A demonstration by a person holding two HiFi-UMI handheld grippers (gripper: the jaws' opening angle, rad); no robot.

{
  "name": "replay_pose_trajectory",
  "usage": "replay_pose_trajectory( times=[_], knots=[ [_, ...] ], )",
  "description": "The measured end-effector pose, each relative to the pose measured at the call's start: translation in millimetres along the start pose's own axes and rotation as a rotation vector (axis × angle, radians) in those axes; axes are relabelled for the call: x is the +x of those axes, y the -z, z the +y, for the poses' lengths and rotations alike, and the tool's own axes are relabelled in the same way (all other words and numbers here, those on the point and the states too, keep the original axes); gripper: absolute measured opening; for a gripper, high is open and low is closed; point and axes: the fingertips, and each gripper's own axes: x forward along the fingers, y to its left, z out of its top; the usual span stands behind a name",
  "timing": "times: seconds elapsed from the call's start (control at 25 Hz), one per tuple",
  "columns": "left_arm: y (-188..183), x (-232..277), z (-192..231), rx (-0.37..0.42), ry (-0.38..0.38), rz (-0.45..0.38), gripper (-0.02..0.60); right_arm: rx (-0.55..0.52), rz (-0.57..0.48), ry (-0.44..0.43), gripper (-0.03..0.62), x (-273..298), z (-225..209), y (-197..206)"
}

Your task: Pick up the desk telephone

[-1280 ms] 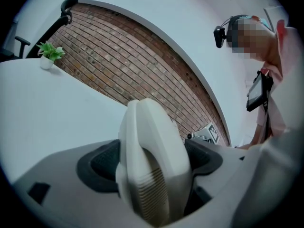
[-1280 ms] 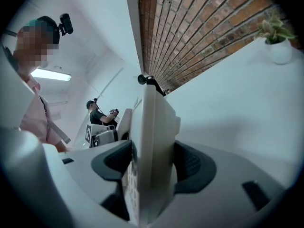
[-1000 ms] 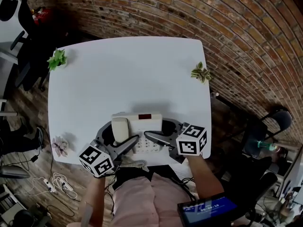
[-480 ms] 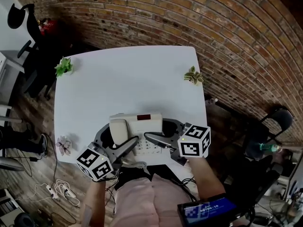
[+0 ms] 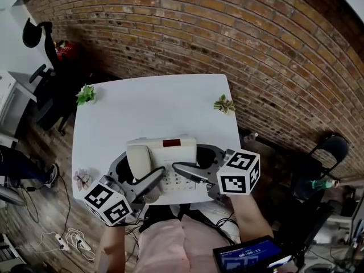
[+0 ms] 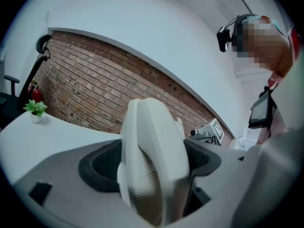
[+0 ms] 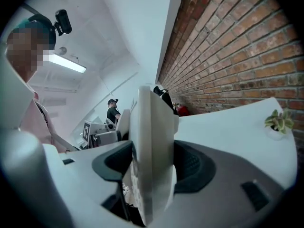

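Desk telephone [image 5: 165,152] is clamped between the two tools, one at each end. The left hand-held gripper [image 6: 152,167] is clenched on the end that carries the handset [image 5: 140,159]. Its own view shows the cream handset and the body under it filling the gap, with both dark pads against them. The right hand-held gripper [image 7: 149,167] grasps the opposite edge of the body, pads pressed on either face of the cream housing. In the head view the keypad [image 5: 181,181] lies between the two inner jaws, and the red display [image 5: 172,143] sits just beyond them.

The step in hand looks like the lift itself. Both grasps are made, and the telephone seems to hang clear of the white surface [image 5: 159,104], which stretches away beyond and below both sets of jaws. No view shows the gap under the base outright.

The next move probably calls for an even hold. Both hand-held grippers should stay at one height and pressed inward alike, so the body stays level and the handset does not tip out of its cradle. If one side loosens, the whole weight goes onto the other pair of pads.
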Motion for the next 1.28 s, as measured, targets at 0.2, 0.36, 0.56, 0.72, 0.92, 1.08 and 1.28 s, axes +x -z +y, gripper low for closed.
replay_pose_trajectory(
  times=[0.2,0.36,0.56,0.72,0.92,1.08,1.28],
  knots=[
    [-33,-5,-15,0.020,-0.007,-0.038,0.416,-0.070,-0.030,-0.005,0.265,-11,19,-33],
    [-53,-12,-24,0.043,-0.009,-0.050,0.414,-0.095,-0.056,-0.011,0.265,-15,34,-50],
    [-71,-13,-37,0.068,-0.012,-0.073,0.413,-0.128,-0.077,-0.014,0.265,-26,43,-66],
    [-81,-8,-44,0.087,-0.016,-0.084,0.411,-0.151,-0.093,-0.013,0.265,-34,44,-76],
    [-83,-1,-48,0.080,-0.024,-0.089,0.410,-0.153,-0.097,-0.013,0.264,-41,41,-79],
    [-84,1,-48,0.082,-0.029,-0.091,0.410,-0.150,-0.095,-0.017,0.264,-42,40,-80],
    [-83,2,-48,0.083,-0.037,-0.093,0.408,-0.155,-0.096,-0.023,0.264,-42,38,-81]
  ],
)
